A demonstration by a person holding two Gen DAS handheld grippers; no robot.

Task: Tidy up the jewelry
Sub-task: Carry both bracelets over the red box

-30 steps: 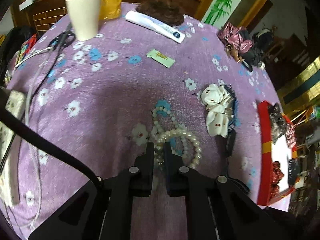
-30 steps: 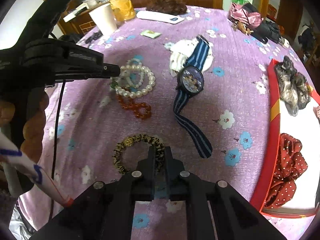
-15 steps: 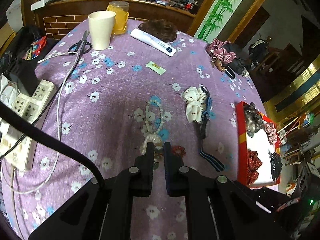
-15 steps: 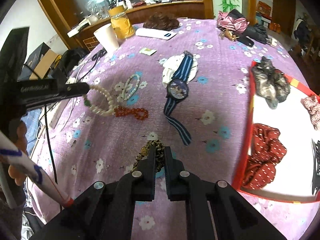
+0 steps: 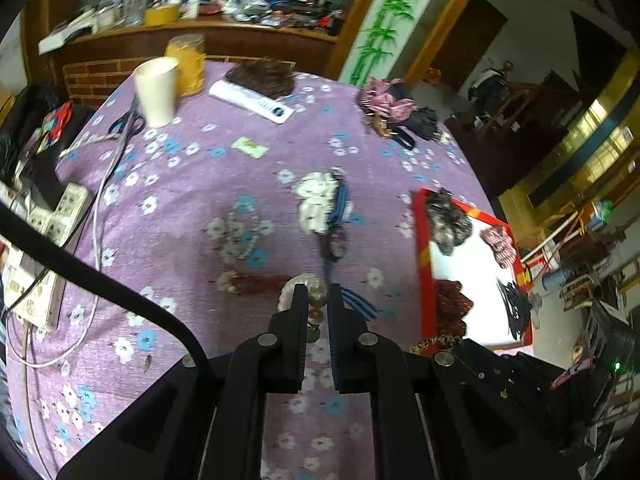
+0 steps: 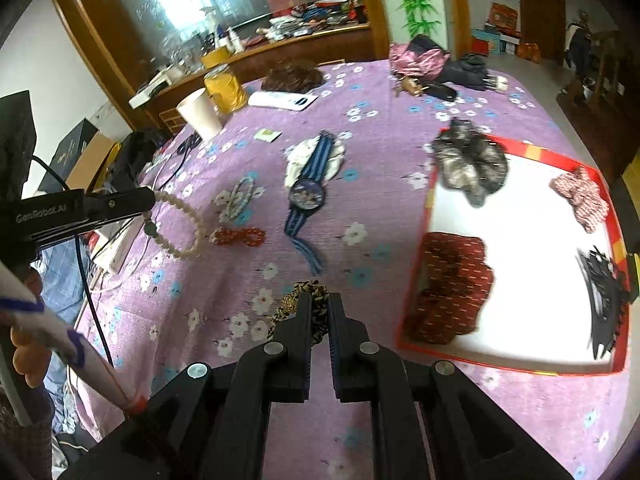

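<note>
the pearl bracelet (image 6: 182, 226) hangs in the air above the purple flowered tablecloth (image 6: 400, 92), pinched in the left gripper (image 5: 317, 294), whose fingers press together on the beads. in the right wrist view the loop dangles from the fingertips of that gripper, with a small dark green bead on the strand. the right gripper (image 6: 319, 306) is closed on the leopard-print bracelet (image 6: 304, 304), also lifted off the cloth, with a gold bead showing at its left side.

still lying on the cloth are a red bead bracelet (image 6: 239, 237), a pale bead bracelet (image 6: 237, 197) just beyond it, and a blue striped watch (image 6: 307, 194) whose strap lies across a white scrunchie (image 6: 304, 152). to the right sits the red-rimmed tray (image 6: 516, 368) with a white floor, holding a red dotted scrunchie (image 6: 452, 284), a grey scrunchie (image 6: 472, 164) over its far corner, a pink scrunchie (image 6: 582, 198) and a black hair clip (image 6: 604, 292). a cream cup (image 6: 200, 114) stands at the far edge of the cloth.
</note>
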